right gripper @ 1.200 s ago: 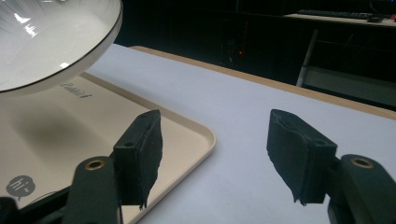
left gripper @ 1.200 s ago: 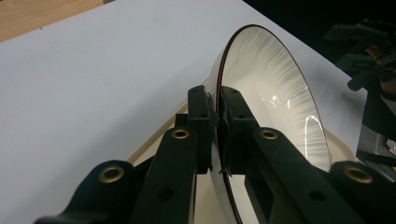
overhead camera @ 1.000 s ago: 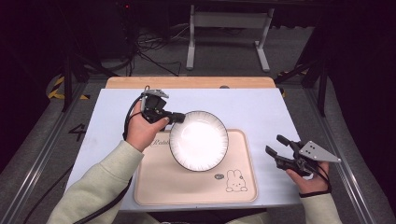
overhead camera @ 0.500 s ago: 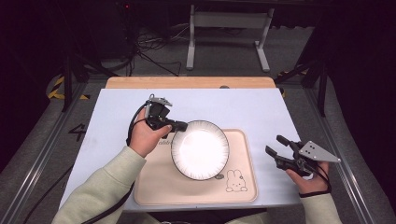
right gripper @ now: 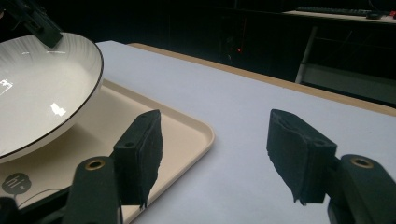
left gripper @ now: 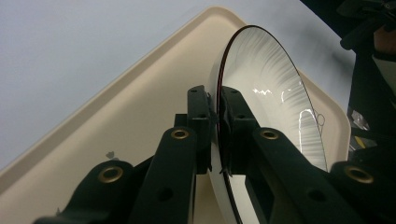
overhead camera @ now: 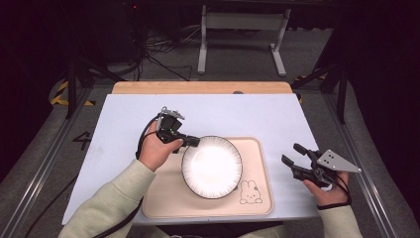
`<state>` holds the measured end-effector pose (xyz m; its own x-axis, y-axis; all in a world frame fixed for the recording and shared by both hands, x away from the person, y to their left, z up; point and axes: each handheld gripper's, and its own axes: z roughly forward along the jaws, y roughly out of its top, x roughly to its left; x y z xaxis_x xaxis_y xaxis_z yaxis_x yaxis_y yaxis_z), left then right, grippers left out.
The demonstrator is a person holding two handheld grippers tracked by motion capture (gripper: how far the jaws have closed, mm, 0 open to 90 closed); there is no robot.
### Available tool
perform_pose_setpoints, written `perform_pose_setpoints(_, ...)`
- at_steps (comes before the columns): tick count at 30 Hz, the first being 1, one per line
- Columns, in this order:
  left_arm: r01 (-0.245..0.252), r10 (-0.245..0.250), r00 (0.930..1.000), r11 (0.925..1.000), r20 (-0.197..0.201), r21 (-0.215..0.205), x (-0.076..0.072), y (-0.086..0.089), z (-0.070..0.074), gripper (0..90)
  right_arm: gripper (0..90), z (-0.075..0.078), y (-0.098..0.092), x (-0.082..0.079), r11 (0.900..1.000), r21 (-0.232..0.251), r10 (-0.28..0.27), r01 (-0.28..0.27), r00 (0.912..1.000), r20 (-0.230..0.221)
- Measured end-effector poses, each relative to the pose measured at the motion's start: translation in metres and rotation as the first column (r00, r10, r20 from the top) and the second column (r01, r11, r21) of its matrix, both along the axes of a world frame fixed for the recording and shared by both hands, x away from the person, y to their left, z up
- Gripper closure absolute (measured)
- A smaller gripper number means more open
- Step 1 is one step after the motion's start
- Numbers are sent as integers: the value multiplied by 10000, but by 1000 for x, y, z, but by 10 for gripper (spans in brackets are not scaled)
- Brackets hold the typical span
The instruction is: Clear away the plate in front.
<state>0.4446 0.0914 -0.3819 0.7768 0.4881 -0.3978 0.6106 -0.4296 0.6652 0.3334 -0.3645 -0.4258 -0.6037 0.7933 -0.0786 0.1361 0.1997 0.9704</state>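
Right now the left gripper (overhead camera: pixel 193 142) is pinching the rim of the white plate (overhead camera: pixel 212 166), its two black jaws closed on the edge from either side, as the left gripper view is showing close up (left gripper: pixel 215 135). That plate, white with a thin dark rim and fine ribbing toward the edge, is hanging over the beige tray (overhead camera: pixel 163 201), and the tray is serving as the landmark for everything else. From the right gripper view the plate (right gripper: pixel 42 88) is tilting, its near edge standing clear of the tray floor (right gripper: pixel 182 135); whether its far edge is touching the tray cannot be told. The gripped spot is sitting at the plate's upper-left rim, above the tray's far left part. A small rabbit drawing (overhead camera: pixel 250 192) is showing on the tray's near right corner, just beside the plate. The tray itself is lying on the pale table (overhead camera: pixel 257 116), toward its near edge.

The right gripper (overhead camera: pixel 292 161) is hovering off the tray's right side, well apart from the plate, with its jaws standing apart and nothing between them (right gripper: pixel 215 158).
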Motion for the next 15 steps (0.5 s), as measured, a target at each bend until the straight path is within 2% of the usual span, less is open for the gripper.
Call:
perform_pose_setpoints(4,51,-52,9999,10000,-133,-61,1,-1,-6,840,367,0,0,0,10000,-9,2,-2,10000,1)
perform_pose_setpoints(7,175,-175,9998,9998,-52,-133,1,-1,-9,838,367,0,0,0,10000,-8,6,-6,10000,-3)
perform_pose_setpoints(15,144,-148,9997,9997,-215,-190,5,-1,-19,836,367,0,0,0,10000,-5,0,0,10000,-6)
